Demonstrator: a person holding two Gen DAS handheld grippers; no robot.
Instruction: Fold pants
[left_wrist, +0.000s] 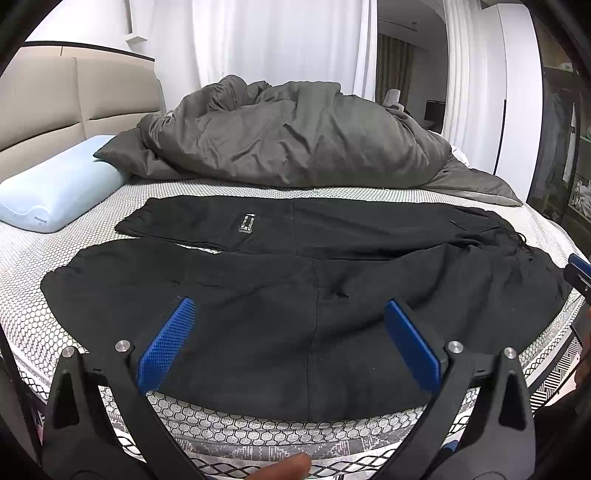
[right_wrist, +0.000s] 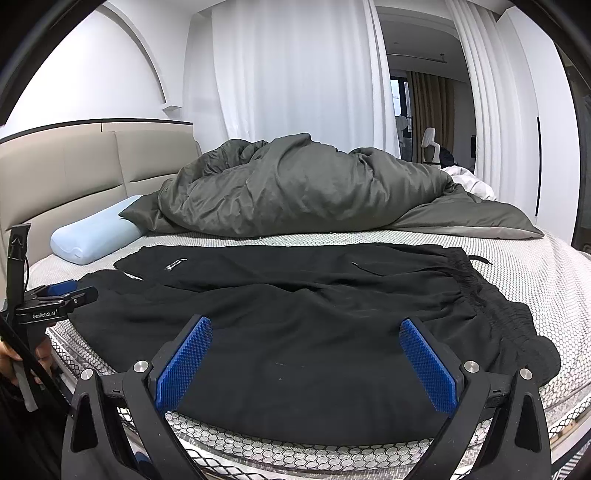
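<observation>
Black pants (left_wrist: 369, 280) lie spread across the near half of the mattress, both legs running left and side by side. The elastic waistband (right_wrist: 476, 291) is bunched at the right, and a small label (left_wrist: 246, 223) shows on the far leg. My left gripper (left_wrist: 289, 302) hovers open over the near leg, nothing between its blue pads (left_wrist: 166, 347). Over the seat area near the waistband, my right gripper (right_wrist: 306, 322) is also open and holds nothing. The left gripper (right_wrist: 62, 295) appears at the left edge of the right wrist view, near the leg ends.
A crumpled grey duvet (left_wrist: 295, 133) fills the far half of the bed. A light blue pillow (left_wrist: 55, 192) lies at the left by the beige headboard (left_wrist: 48, 99). The mattress edge (right_wrist: 295, 454) runs just below both grippers. White curtains (right_wrist: 295, 74) hang behind.
</observation>
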